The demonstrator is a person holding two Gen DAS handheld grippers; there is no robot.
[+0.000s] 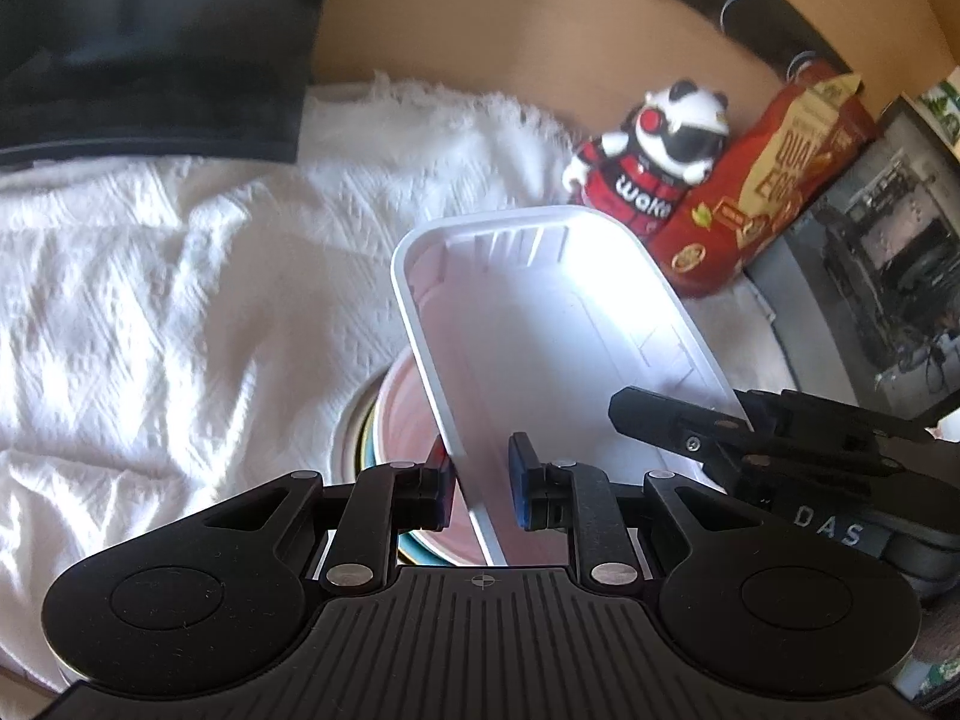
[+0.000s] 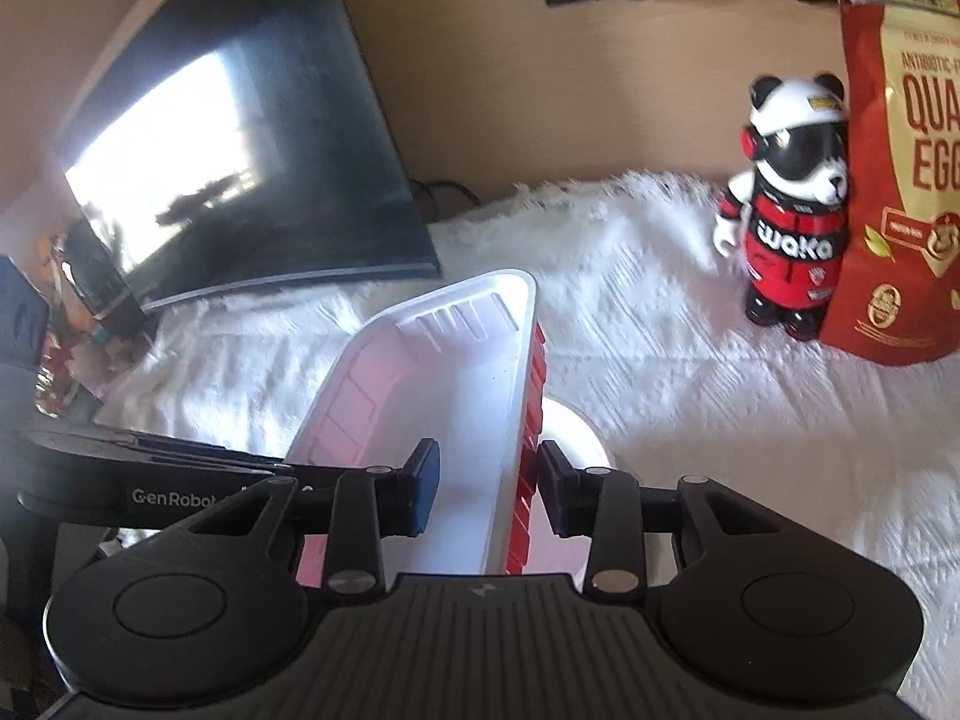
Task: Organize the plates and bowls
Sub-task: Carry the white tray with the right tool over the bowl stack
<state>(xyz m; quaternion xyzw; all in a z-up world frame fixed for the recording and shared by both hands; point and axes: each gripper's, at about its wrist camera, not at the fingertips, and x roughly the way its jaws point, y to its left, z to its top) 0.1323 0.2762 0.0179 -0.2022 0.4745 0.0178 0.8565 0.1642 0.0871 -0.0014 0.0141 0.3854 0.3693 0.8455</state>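
A rectangular tray, white inside and red outside [image 1: 540, 324] [image 2: 444, 372], hangs above a stack of round plates and bowls [image 1: 396, 420] on the white cloth. My left gripper [image 1: 480, 480] straddles the tray's left rim, with a gap at each pad. My right gripper [image 2: 489, 486] straddles the right rim, also with gaps. A white plate [image 2: 576, 432] of the stack shows under the tray. The right gripper also shows in the left wrist view [image 1: 750, 438], at the tray's far rim.
A panda figurine [image 1: 654, 150] [image 2: 786, 204] and a red quail-egg pouch [image 1: 756, 180] [image 2: 900, 168] stand at the back right. A dark monitor [image 2: 240, 138] [image 1: 150, 42] leans at the back left. A white textured cloth [image 1: 180, 300] covers the table.
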